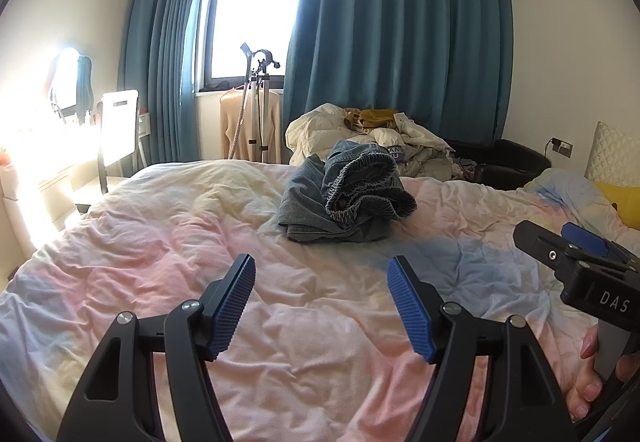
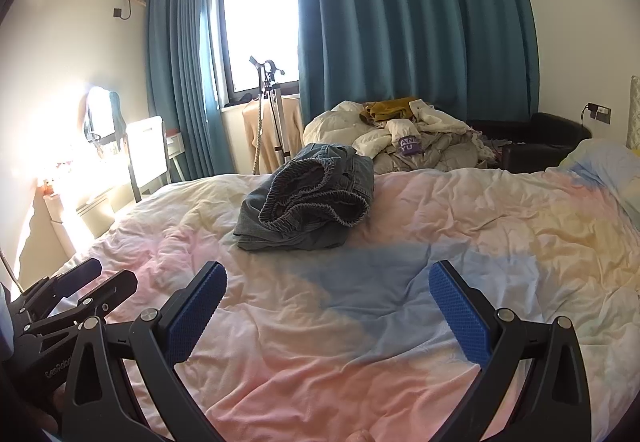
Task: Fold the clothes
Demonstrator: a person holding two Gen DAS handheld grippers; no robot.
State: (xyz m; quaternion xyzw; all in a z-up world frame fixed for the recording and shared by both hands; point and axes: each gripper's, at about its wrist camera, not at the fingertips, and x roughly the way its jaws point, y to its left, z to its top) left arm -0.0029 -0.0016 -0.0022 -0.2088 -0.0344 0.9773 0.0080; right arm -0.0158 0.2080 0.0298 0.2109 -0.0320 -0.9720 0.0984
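**A:** Left gripper point(image 1: 321, 274) first: jaws spread wide, blue pads facing each other, nothing between them but rumpled bedding. It's hovering above the quilt point(image 1: 200, 242), gripping nothing.

**B:** Same story on the right gripper point(image 2: 328, 282). Jaws fully parted, empty, held over a blue patch of that pastel quilt point(image 2: 520, 226).

**A:** And they're side by side. From the left camera the right gripper point(image 1: 576, 242) pokes in at the right edge, a hand point(image 1: 588, 382) wrapped around its handle below.

**B:** Likewise, the left gripper point(image 2: 86, 282) shows at the lower left of my view, close alongside.

**A:** Now the prize: straight ahead of both sets of jaws, well apart from the fingertips, sits the bundle of jeans point(image 1: 344, 194). Crumpled, elastic waistband bunched on top and facing us.

**B:** From my side the jeans point(image 2: 308, 198) lie ahead and a touch left of centre, heaped on the quilt, untouched, not folded.

**A:** Beyond them, past the far edge of the bed, a pile of clothes point(image 1: 372, 138), pale fabrics with something mustard-yellow on top.

**B:** I see that pile of clothes point(image 2: 408, 134) too. Further back, teal curtains point(image 2: 400, 22) frame a bright window point(image 2: 260, 14).

**A:** Ahead and left of the jaws, a garment steamer point(image 1: 256, 102) stands by a hanging beige top, under the window point(image 1: 256, 2), curtains point(image 1: 400, 22) either side.

**B:** Far right of my jaws, a pillow point(image 2: 600, 162).
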